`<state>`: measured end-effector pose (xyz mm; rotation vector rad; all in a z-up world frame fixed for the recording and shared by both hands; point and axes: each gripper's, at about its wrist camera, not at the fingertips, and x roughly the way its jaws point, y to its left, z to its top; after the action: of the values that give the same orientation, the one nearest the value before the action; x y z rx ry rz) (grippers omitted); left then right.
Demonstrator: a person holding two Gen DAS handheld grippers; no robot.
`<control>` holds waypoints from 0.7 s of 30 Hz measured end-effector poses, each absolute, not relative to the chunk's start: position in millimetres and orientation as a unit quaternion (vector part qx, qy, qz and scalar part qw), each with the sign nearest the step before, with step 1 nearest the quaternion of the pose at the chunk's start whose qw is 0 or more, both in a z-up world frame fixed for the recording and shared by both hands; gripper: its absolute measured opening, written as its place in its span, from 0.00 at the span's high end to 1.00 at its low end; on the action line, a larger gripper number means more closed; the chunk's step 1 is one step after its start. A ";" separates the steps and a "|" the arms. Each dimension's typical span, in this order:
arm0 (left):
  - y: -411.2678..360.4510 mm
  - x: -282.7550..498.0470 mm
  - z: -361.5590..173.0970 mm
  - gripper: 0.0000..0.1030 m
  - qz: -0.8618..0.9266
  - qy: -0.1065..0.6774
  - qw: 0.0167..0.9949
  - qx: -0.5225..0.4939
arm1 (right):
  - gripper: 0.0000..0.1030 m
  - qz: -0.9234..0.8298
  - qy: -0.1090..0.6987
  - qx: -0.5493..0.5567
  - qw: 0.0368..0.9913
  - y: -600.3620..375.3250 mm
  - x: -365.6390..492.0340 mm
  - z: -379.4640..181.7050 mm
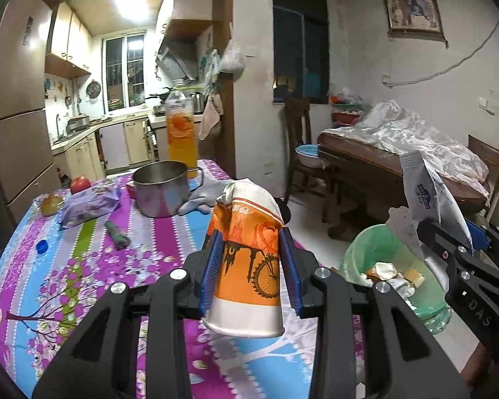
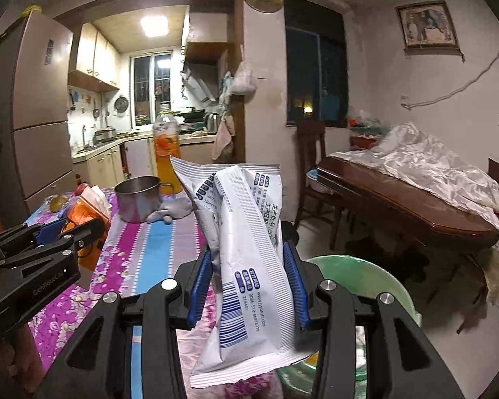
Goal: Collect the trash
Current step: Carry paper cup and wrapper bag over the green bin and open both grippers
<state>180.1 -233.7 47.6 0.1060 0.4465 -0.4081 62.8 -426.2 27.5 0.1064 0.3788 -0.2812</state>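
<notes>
Left gripper (image 1: 251,266) clamped on crushed paper cup (image 1: 246,259) above counter (image 1: 93,266) edge. Right gripper (image 2: 248,282) clamped on white wrapper (image 2: 246,266) over green bin (image 1: 382,249). Risks: slippery wrapper sliding out early; cup dropped short of bin, landing on floor.

A crushed paper cup (image 1: 246,259) is orange and white with black bicycle and skyline silhouettes, held between blue-padded black jaws. A white wrapper (image 2: 246,259) carries blue print and a blue barcode. The tablecloth (image 1: 83,266) is striped magenta, sky blue and lilac with purple blossoms — beside it, a pale green bin (image 1: 376,249).
</notes>
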 end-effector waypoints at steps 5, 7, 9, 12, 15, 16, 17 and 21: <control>-254.3 176.7 48.7 0.67 -0.218 0.218 0.949 0.057 | 0.58 -0.160 0.189 0.059 0.967 -453.2 51.1 26.8; -264.5 175.5 49.5 0.67 -0.227 0.218 0.948 0.058 | 0.58 -0.171 0.191 0.062 0.965 -464.5 47.4 27.1; -273.9 174.9 49.8 0.67 -0.233 0.217 0.946 0.059 | 0.58 -0.180 0.195 0.065 0.962 -478.8 43.9 26.5; -290.3 173.9 50.7 0.67 -0.245 0.219 0.942 0.061 | 0.58 -0.193 0.204 0.069 0.957 -495.9 43.7 25.9; -307.9 173.2 51.3 0.67 -0.259 0.220 0.938 0.064 | 0.58 -0.204 0.211 0.075 0.953 -515.1 42.4 24.6; -313.9 173.1 51.3 0.67 -0.263 0.221 0.937 0.066 | 0.58 -0.206 0.213 0.077 0.952 -520.6 42.9 24.8; -320.5 173.1 51.1 0.67 -0.269 0.222 0.935 0.067 | 0.58 -0.209 0.215 0.079 0.951 -527.2 43.9 25.5; -343.6 176.3 48.8 0.67 -0.289 0.231 0.926 0.071 | 0.58 -0.216 0.226 0.090 0.945 -552.7 44.9 25.5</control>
<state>176.3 -343.6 48.8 0.1455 0.4746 -0.5934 44.9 -552.7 25.5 0.1824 0.4610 -0.4409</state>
